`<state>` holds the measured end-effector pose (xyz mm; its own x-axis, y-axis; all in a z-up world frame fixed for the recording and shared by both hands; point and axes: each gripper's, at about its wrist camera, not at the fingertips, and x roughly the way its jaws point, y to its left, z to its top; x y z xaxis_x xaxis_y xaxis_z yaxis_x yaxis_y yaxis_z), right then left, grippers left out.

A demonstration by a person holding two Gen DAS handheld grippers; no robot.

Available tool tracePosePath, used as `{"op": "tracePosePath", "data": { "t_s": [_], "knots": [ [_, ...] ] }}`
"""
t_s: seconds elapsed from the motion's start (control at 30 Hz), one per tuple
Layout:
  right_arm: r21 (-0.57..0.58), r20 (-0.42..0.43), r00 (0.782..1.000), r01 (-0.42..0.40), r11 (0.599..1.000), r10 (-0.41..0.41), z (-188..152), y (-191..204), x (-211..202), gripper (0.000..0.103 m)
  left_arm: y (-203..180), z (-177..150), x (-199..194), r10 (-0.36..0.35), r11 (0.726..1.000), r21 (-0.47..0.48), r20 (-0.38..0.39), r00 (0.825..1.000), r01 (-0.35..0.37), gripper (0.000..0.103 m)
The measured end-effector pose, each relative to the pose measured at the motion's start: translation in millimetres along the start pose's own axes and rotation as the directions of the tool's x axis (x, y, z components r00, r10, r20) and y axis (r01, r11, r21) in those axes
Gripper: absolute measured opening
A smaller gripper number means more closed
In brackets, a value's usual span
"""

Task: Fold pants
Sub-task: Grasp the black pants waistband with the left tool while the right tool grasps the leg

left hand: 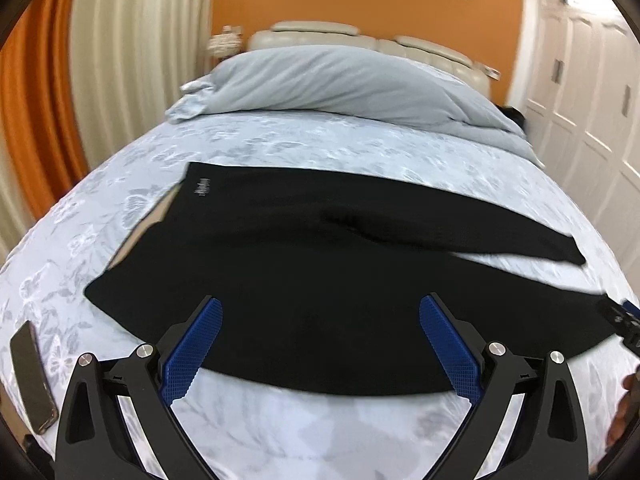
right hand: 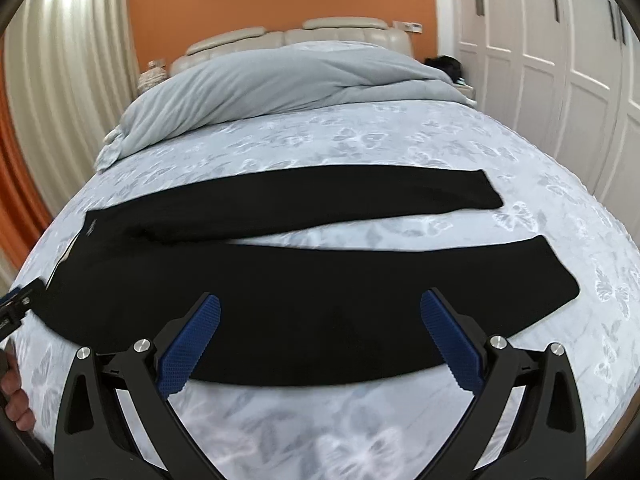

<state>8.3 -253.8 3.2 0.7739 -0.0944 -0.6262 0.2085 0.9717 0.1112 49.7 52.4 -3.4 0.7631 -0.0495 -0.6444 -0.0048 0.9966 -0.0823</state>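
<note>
Black pants lie flat across the bed, waistband to the left with a small white label, the two legs running right. In the right wrist view the pants show both legs apart, a strip of sheet between them. My left gripper hovers open over the near edge at the hip part, blue pads wide apart and holding nothing. My right gripper hovers open over the near leg, also with nothing between its pads. The other gripper's tip shows at each view's side edge.
The bed has a pale blue butterfly-print sheet. A grey duvet is bunched at the headboard. A phone lies near the left front edge. White wardrobe doors stand right; curtains hang left.
</note>
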Motion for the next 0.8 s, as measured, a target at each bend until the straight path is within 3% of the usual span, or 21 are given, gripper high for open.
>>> {"op": "tracePosePath", "data": {
  "t_s": [0.07,0.2,0.3,0.4,0.53,0.63,0.7,0.8],
  "knots": [
    [0.01,-0.016,0.999,0.032,0.999,-0.032,10.9,-8.6,8.8,0.098,1.3,4.5,3.9,0.068,0.997,0.023,0.017,0.998,-0.068,0.097],
    [0.02,-0.048,0.999,0.016,1.0,-0.015,44.9,-44.4,30.2,0.098,19.2,41.6,20.2,0.02,0.998,0.065,0.013,1.0,-0.021,0.098],
    [0.051,-0.051,0.996,0.079,0.996,-0.076,75.4,-95.5,61.7,0.098,63.1,89.3,60.5,0.015,1.0,-0.023,-0.038,0.999,-0.016,0.098],
    [0.138,-0.133,0.989,0.086,0.987,-0.068,103.2,-153.8,121.6,0.098,115.9,131.1,124.0,0.057,0.987,-0.144,-0.131,0.99,-0.076,0.098],
    [0.276,-0.196,0.979,0.114,0.954,-0.06,124.0,-212.3,184.4,0.098,172.9,160.7,207.1,0.099,0.94,-0.296,-0.242,0.965,-0.171,0.097],
    [0.372,-0.223,0.973,0.137,0.918,-0.055,134.9,-241.3,224.5,0.098,208.1,169.6,259.5,0.109,0.884,-0.412,-0.279,0.954,-0.222,0.097],
    [0.372,-0.252,0.964,0.179,0.911,-0.087,141.6,-253.9,251.2,0.098,220.1,170.8,282.6,0.103,0.865,-0.443,-0.302,0.948,-0.235,0.097],
    [0.34,-0.28,0.951,0.23,0.912,-0.135,147.4,-266.0,278.9,0.098,227.7,165.8,318.0,0.031,0.847,-0.488,-0.347,0.937,-0.209,0.097]
  ]
}}
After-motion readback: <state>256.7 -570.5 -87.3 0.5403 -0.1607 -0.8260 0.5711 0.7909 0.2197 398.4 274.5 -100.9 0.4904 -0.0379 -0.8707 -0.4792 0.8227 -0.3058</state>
